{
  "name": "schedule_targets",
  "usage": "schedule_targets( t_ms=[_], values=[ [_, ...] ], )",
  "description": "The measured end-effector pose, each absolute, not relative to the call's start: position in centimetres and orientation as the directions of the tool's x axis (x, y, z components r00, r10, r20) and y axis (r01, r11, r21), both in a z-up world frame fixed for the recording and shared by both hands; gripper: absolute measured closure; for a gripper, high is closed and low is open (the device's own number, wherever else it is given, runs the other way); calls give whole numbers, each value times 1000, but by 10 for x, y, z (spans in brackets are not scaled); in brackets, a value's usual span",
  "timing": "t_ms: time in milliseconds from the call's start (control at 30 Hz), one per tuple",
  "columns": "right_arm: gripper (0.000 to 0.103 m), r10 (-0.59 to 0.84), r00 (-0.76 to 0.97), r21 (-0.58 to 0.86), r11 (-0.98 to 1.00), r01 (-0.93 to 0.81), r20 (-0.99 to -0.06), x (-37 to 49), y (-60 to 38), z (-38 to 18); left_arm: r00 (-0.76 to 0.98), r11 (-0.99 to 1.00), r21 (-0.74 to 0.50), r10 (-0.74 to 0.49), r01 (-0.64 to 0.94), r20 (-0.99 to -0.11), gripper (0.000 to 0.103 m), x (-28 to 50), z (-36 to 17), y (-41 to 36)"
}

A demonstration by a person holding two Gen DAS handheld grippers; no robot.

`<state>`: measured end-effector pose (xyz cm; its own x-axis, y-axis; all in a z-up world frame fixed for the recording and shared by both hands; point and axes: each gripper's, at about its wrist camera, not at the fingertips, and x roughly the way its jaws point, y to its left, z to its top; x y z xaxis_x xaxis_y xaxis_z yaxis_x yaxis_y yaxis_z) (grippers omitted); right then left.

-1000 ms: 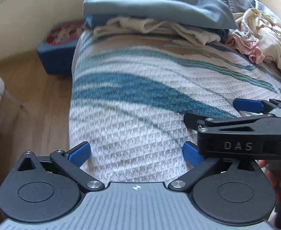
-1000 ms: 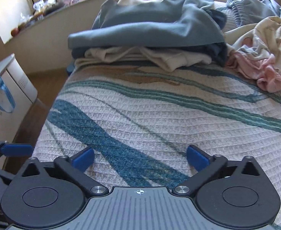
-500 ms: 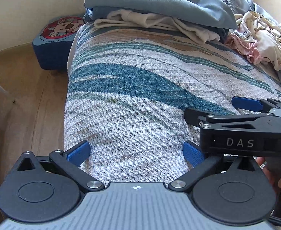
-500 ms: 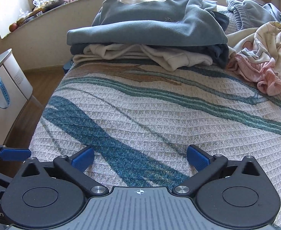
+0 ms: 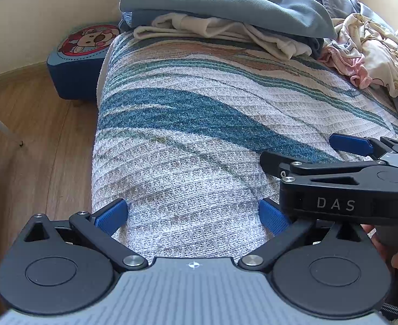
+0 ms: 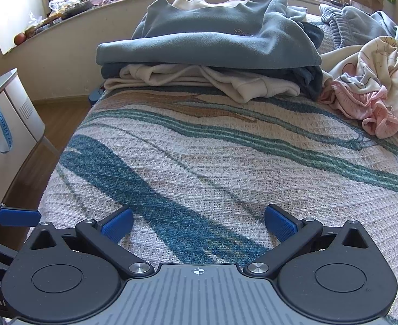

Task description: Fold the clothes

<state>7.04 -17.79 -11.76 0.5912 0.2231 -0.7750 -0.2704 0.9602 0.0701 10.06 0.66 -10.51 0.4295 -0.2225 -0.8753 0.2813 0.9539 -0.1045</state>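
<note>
Right wrist view, near field: my right gripper (image 6: 199, 223) has its blue pads spread apart, holding nothing, low over the white waffle-weave bedspread with teal wave stripes (image 6: 226, 168). My left gripper (image 5: 192, 214) is likewise spread and empty just beside it; its blue tip shows at the lower left edge of the right view.

Middle field: bare bedspread, no garment within reach of either gripper.

Far field: a folded stack topped by a grey-blue fleece sweatshirt (image 6: 212, 40) sits at upper centre. The unfolded crumpled pink-and-cream ruffled garment (image 6: 372, 92) lies at upper right, well apart from my pads, its bulk running across the frame. Judgement: the right gripper is nearer; next move is a forward-right reach.
</note>
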Motion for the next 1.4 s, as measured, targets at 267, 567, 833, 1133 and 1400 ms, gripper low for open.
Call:
schedule_targets(
  t_ms=[267, 567, 833, 1133, 1400],
  values=[
    [0, 225, 599, 69, 960, -271, -768, 69, -178, -118, 434, 953, -99, -221, 285, -873, 0, 100, -105, 6],
    [0, 233, 605, 71, 957, -280, -761, 67, -180, -118, 432, 951, -104, -228, 290, -873, 0, 98, -104, 7],
    [0, 234, 600, 75, 958, -278, -765, 67, -181, -116, 410, 950, -117, -234, 289, -882, 0, 100, -104, 9],
    [0, 237, 594, 81, 958, -276, -769, 69, -182, -116, 401, 950, -119, -233, 289, -886, 0, 102, -103, 8],
    [0, 236, 592, 82, 958, -276, -771, 69, -182, -116, 391, 948, -119, -234, 296, -890, 0, 105, -103, 8]
  ],
)
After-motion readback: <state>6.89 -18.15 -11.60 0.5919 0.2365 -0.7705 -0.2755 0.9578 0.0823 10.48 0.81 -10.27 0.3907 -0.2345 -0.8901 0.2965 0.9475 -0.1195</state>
